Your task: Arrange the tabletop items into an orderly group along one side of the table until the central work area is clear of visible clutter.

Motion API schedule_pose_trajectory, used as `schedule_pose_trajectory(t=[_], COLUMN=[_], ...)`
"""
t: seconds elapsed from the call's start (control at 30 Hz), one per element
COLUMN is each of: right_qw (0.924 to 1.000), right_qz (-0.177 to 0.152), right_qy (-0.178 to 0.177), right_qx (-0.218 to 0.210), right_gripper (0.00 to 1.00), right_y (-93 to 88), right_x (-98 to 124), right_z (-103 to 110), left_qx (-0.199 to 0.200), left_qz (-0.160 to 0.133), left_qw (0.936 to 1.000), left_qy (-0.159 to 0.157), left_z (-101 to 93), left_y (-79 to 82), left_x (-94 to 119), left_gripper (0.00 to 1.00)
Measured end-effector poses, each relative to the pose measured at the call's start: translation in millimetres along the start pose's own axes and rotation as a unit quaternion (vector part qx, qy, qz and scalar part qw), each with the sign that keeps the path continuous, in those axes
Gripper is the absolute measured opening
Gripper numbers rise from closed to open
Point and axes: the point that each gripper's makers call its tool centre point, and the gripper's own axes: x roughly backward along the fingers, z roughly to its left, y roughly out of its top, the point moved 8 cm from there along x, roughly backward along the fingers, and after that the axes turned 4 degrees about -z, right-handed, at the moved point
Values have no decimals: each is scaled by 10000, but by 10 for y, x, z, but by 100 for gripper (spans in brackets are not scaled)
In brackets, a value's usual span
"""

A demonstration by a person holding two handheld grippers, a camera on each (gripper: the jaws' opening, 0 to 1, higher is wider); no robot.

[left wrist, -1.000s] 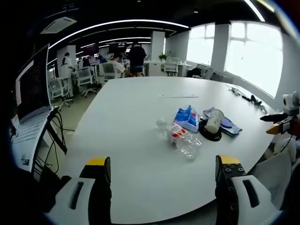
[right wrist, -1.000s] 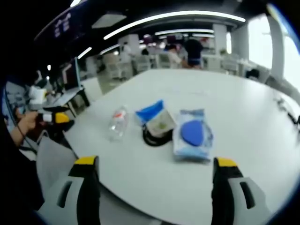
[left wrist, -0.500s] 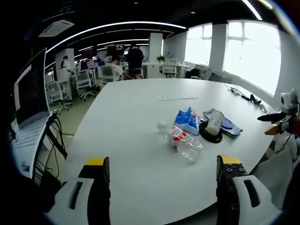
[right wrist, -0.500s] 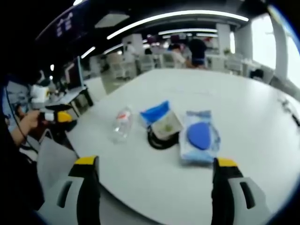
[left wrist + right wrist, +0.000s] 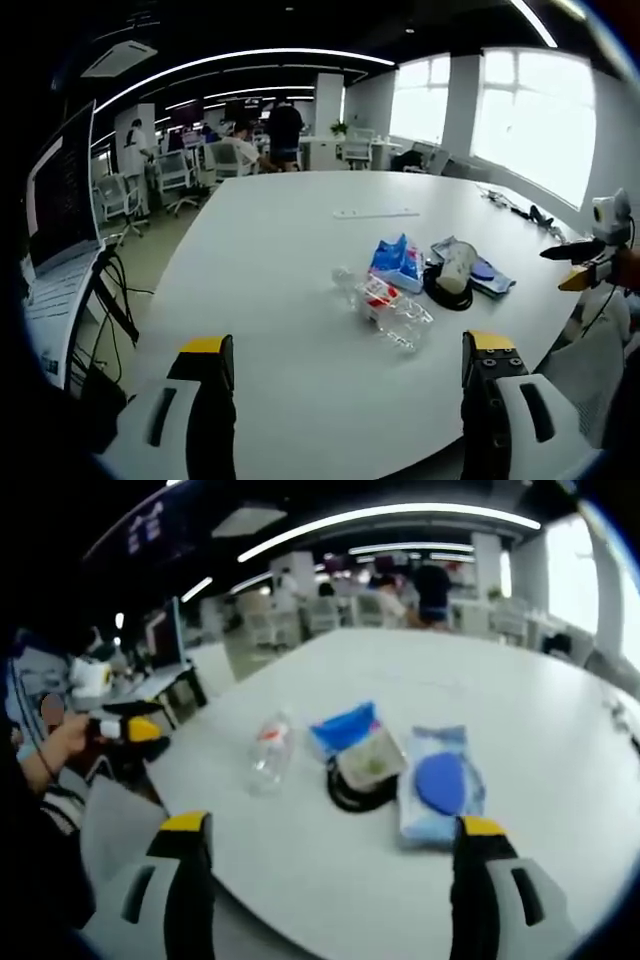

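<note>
Tabletop items sit bunched together on the big white table (image 5: 270,260), toward the edge nearest you in the right gripper view and well short of the far end. Clear plastic bottle (image 5: 390,308) on its side, red label showing. Just beside it a blue packet (image 5: 398,259), a black ring-shaped thing (image 5: 447,291) with a pale pouch (image 5: 456,265) lying on it, then a flat pack of wipes (image 5: 488,272) with a blue round lid.

Surface: smooth, white, rounded edge, mostly bare around the cluster. A thin pale strip (image 5: 375,212) lies alone farther up the table; dark cables (image 5: 530,211) near the window side.

Room: open office, dark ceiling with long curved light strips (image 5: 250,52), bright windows (image 5: 525,110), white chairs and people standing at the far desks (image 5: 284,125).

Your left gripper (image 5: 340,352) hangs above the near edge, jaws wide apart, nothing between them. Your right gripper (image 5: 328,832) likewise, jaws spread wide, empty.

Left gripper view gives you a monitor (image 5: 62,185) and trailing cords off the table's side, plus your other gripper coming in at the right rim. Right gripper view gives you the cluster from the opposite side: bottle (image 5: 270,750), blue packet (image 5: 344,730), pouch (image 5: 372,762) on the ring (image 5: 352,792), wipes (image 5: 440,785) with the lid plainly seen. It also shows your hand (image 5: 62,742) holding the other gripper at the left, and a chair back (image 5: 120,825) below the table edge.
</note>
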Motion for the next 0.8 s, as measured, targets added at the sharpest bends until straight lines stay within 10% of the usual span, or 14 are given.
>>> schedule_pose_trajectory(t=[0.8], right_qw=[9990], right_qz=[66], right_qy=[346], right_qx=[293], right_gripper=[96], right_y=[212], right_x=[-337], right_z=[190], left_qx=[-150], left_qz=[37], left_qw=[9998], left_qy=[-137], left_z=[71], left_y=[39], left_x=[-192], left_gripper=[94])
